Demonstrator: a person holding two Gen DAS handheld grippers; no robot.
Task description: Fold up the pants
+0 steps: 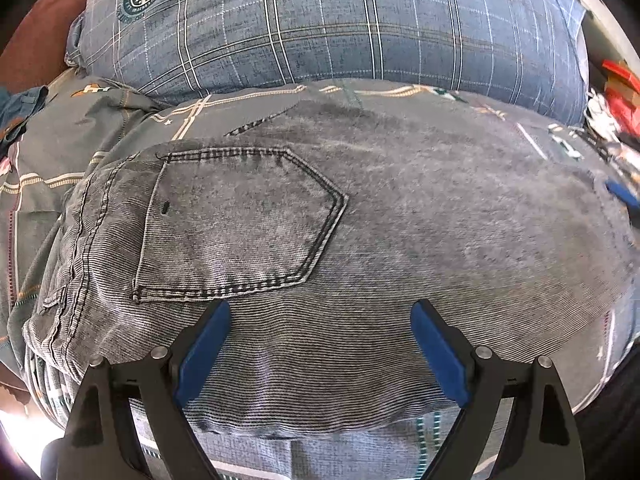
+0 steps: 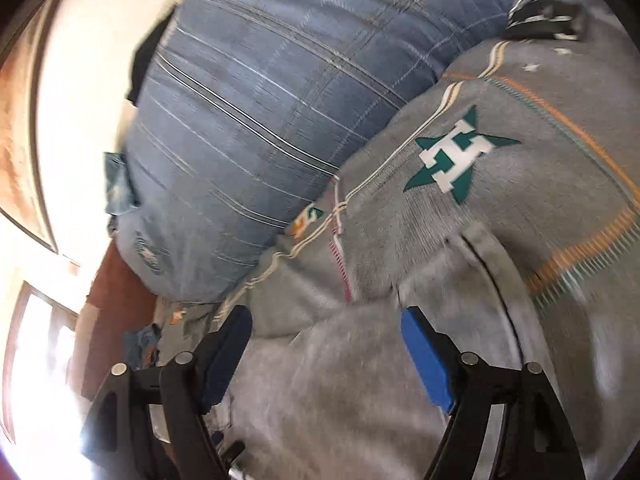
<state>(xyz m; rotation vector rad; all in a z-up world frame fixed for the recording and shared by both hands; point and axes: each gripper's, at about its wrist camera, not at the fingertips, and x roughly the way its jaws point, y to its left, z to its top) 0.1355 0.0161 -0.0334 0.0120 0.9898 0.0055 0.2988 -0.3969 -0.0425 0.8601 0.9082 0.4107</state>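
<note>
Grey denim pants [image 1: 400,220] lie flat on the bed, back pocket [image 1: 240,220] facing up, waistband to the left. My left gripper [image 1: 320,320] is open, its blue pads just above the near edge of the pants, holding nothing. In the right wrist view the pants [image 2: 340,380] appear as blurred grey cloth between and beyond the fingers. My right gripper [image 2: 326,328] is open over this cloth. The blue tip of the right gripper shows at the right edge of the left wrist view [image 1: 624,196].
A grey bedsheet with star and stripe prints [image 2: 500,120] covers the bed [image 1: 60,152]. A blue plaid pillow [image 1: 340,28] lies behind the pants; it also shows in the right wrist view [image 2: 260,120]. Red and white clutter [image 1: 616,96] sits at the far right. A bright window [image 2: 36,340] is at left.
</note>
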